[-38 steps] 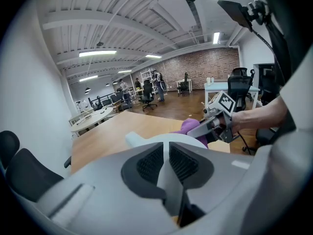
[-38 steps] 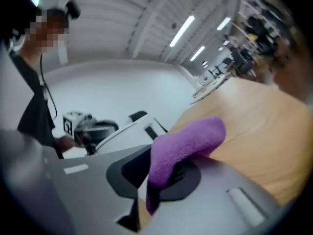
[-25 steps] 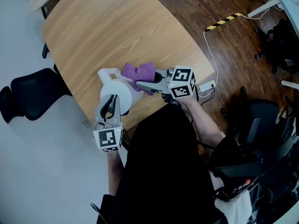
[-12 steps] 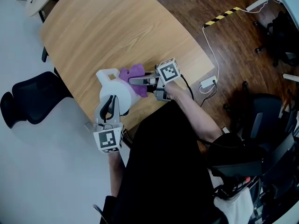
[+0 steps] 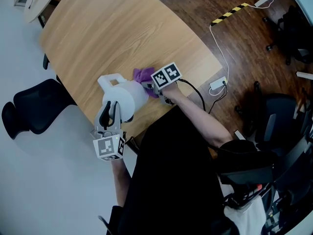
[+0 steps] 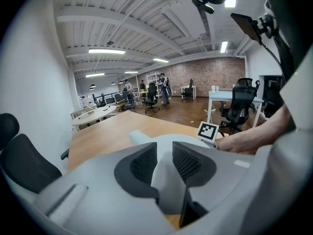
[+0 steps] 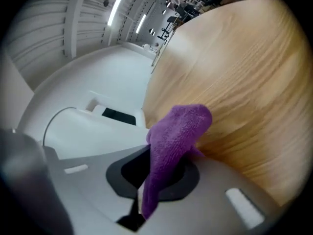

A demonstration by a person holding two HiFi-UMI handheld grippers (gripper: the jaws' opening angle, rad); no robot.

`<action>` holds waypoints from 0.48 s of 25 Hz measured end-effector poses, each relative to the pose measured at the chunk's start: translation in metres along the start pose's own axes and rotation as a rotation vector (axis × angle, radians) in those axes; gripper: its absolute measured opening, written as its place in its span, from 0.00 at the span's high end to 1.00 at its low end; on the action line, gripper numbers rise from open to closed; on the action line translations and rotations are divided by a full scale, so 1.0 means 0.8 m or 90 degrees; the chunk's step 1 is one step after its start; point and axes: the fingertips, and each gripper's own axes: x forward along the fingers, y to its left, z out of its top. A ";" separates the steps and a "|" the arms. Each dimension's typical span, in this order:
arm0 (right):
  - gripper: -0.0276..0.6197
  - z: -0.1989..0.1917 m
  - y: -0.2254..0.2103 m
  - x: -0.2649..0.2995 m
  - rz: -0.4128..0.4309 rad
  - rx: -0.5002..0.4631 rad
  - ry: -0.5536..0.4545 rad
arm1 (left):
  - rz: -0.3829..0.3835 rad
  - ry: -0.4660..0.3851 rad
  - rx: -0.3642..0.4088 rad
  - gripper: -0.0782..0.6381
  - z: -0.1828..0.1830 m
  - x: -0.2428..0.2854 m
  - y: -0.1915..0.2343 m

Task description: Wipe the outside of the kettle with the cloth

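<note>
Head view: white kettle (image 5: 124,96) stands on the wooden table (image 5: 112,28), close to the edge nearest me.
L gripper (image 5: 111,113): mine, comes at the kettle from my side, marker cube (image 5: 108,147) toward me.
L jaws: in the left gripper view (image 6: 164,163) my 2 ribbed pads are nearly together, clamped on the kettle's white handle (image 6: 165,182), which fills the narrow gap between them.
R gripper (image 5: 151,85): at the kettle's right side, its marker cube (image 5: 165,76) on top and hiding most of the jaws from above.
R jaws: in the right gripper view (image 7: 161,173) they're shut tight on the purple cloth (image 7: 178,131); 1 fold is pinched between them, the rest sticks out past the tips.
Cloth: bunched, w/ its free end against the kettle's wall and just over the tabletop; from above it shows betw. kettle and R cube.
Kettle in R view: white body (image 7: 93,126) fills the left, right beside the cloth.
Me: R forearm (image 5: 195,114) reaches in from lower right, dark top below.
Surroundings: black chair (image 5: 29,106) left of the table; white cable (image 5: 220,53) and plug block (image 5: 217,86) on the dark wood floor to the right; yellow-black tape strip (image 5: 227,13) further off.
</note>
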 end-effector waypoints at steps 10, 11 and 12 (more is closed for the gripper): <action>0.92 0.059 0.058 0.046 0.122 -0.095 -0.010 | 0.017 0.059 -0.025 0.67 0.000 -0.018 -0.020; 0.92 0.067 0.077 0.022 0.155 -0.081 -0.026 | 0.007 0.053 -0.004 0.67 0.006 -0.017 -0.018; 0.92 0.072 0.104 -0.006 0.200 -0.072 -0.035 | -0.007 0.048 0.016 0.67 0.009 -0.014 -0.016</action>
